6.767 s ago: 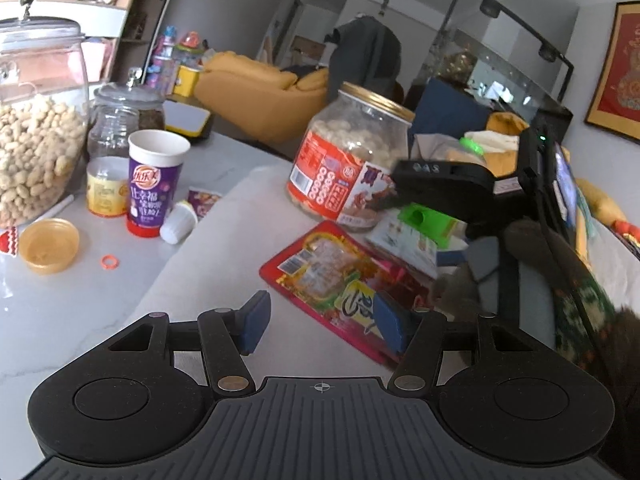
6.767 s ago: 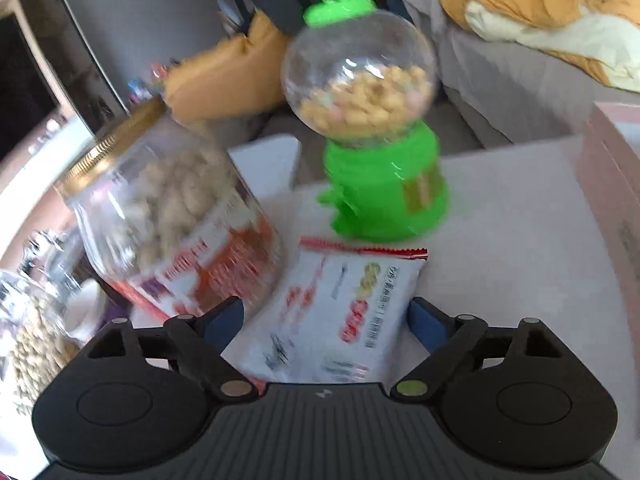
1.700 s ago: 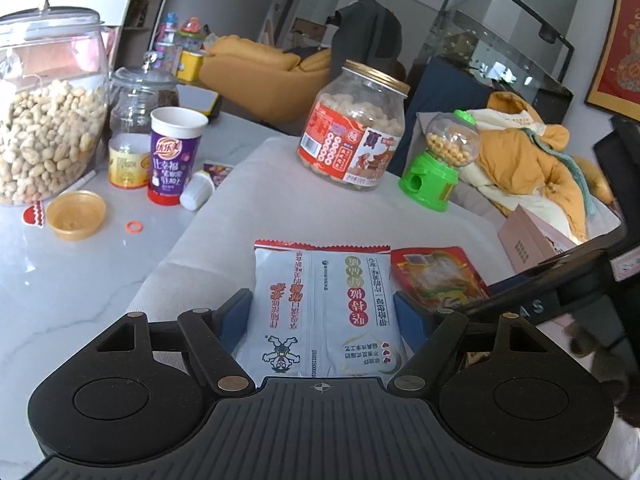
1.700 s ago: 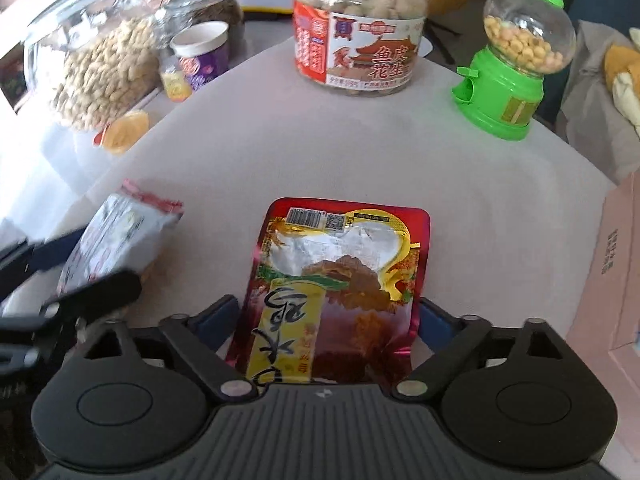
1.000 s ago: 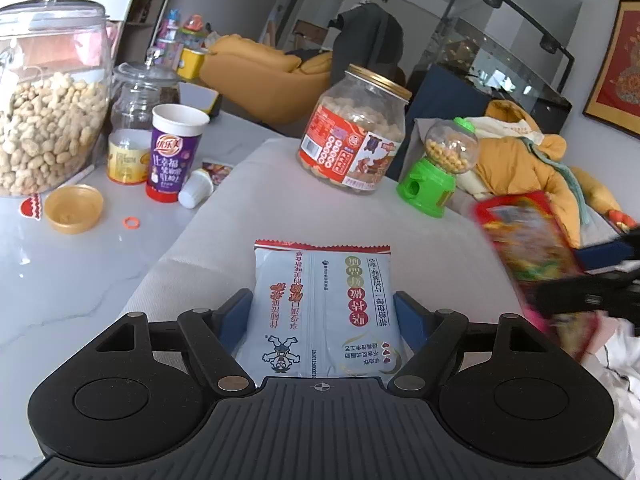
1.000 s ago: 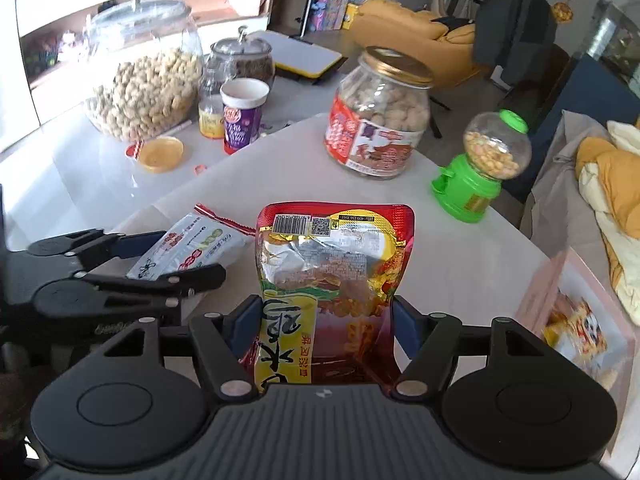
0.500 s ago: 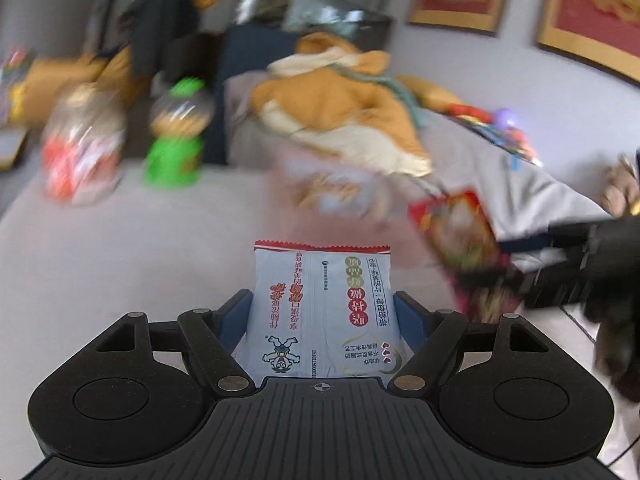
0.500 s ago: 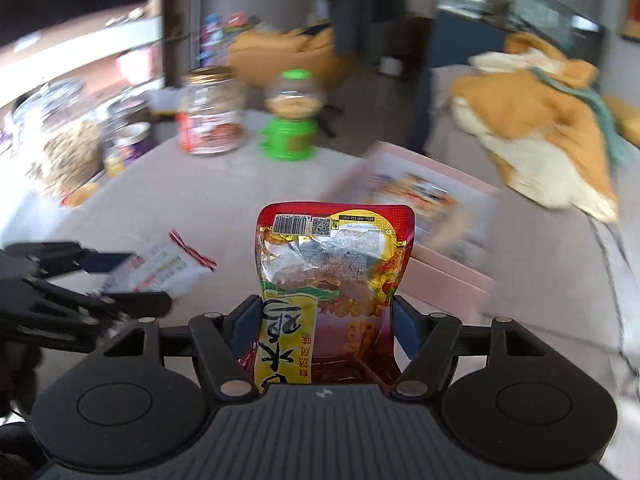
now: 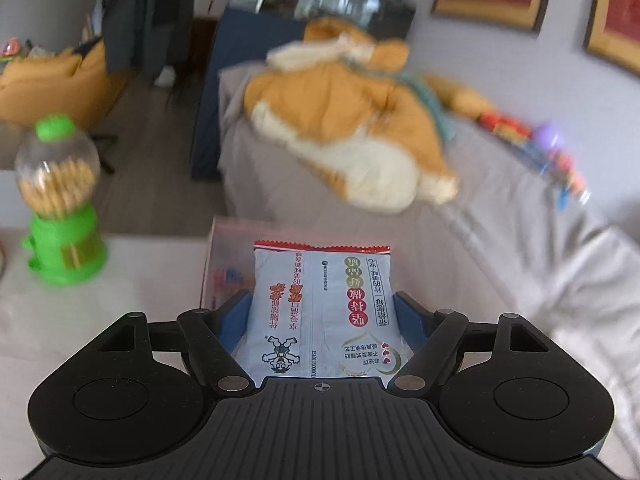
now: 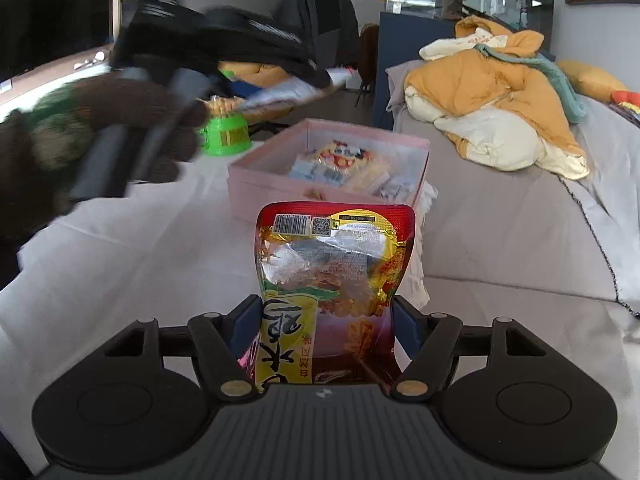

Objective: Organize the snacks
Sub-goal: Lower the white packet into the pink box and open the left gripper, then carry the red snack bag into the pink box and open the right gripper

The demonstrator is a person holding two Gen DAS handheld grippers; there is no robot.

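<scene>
Near the pink box (image 10: 256, 168), your left gripper (image 9: 320, 312) clamps the pale-blue Chinese-lettered packet (image 9: 320, 308); your right gripper (image 10: 324, 320) clamps the red barcoded pouch (image 10: 332, 264).

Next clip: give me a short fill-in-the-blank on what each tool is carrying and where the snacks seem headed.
1. The left tool is shut on a pale ____ packet.
2. The right tool grips a foil pouch whose top edge is ____.
3. The open box already holding snacks is ____.
4. The candy dispenser has a ____ base.

Missing words: blue; red; pink; green
</scene>
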